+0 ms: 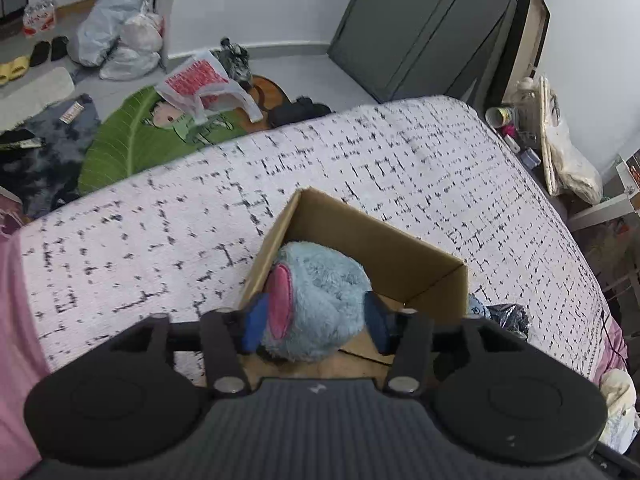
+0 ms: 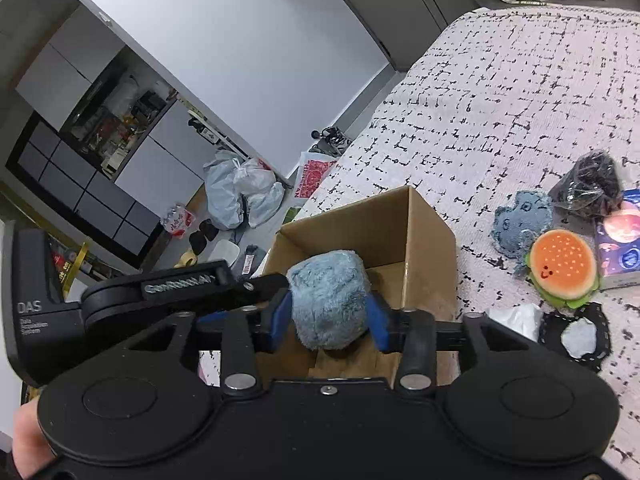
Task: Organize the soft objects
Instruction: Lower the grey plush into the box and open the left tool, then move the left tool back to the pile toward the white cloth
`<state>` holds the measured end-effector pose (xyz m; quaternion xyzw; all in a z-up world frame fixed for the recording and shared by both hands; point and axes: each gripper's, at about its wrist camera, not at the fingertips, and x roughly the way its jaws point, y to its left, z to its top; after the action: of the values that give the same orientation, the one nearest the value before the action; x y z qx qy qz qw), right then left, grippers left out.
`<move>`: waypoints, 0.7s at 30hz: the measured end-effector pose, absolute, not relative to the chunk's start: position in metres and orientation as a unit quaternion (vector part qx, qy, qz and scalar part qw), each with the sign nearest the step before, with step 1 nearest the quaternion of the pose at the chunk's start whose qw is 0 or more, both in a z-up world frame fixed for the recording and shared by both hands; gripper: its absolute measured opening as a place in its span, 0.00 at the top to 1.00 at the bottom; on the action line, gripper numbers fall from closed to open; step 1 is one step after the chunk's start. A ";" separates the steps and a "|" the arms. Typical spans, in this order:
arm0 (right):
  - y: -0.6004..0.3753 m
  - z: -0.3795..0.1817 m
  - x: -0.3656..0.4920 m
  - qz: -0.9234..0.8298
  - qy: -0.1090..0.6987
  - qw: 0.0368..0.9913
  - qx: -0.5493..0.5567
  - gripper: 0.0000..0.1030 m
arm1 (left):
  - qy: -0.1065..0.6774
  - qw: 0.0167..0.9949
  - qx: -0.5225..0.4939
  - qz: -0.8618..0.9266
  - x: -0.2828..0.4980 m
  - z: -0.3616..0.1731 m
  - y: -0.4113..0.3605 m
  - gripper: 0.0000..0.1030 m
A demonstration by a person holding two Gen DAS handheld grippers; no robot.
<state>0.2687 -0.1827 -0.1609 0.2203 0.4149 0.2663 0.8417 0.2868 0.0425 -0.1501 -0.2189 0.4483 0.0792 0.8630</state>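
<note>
A fluffy blue plush toy (image 1: 320,300) with a pink patch is held over an open cardboard box (image 1: 384,248) on the bed. My left gripper (image 1: 316,320) is shut on one part of the plush. My right gripper (image 2: 330,314) is shut on another part of the same plush (image 2: 328,296), above the box (image 2: 424,232). The left gripper's body shows at the left of the right wrist view (image 2: 180,284). A burger plush (image 2: 564,268), a blue denim soft toy (image 2: 520,224) and a black lace item (image 2: 576,332) lie on the bed right of the box.
The bed has a white cover with black marks (image 1: 360,160). A black plastic bag (image 2: 588,184) and a colourful packet (image 2: 620,240) lie near the burger. The floor beyond holds plastic bags (image 1: 120,36), a green leaf mat (image 1: 132,140) and shoes.
</note>
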 end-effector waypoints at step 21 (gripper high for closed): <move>-0.254 -0.137 0.242 0.206 0.407 0.856 0.243 0.07 | 0.409 0.890 -0.181 0.089 0.233 -0.089 0.004 0.15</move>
<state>0.2420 -0.2538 -0.1371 0.2429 0.4074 0.2065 0.8558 0.2331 0.0041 -0.0890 -0.1805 0.4093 0.0887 0.8900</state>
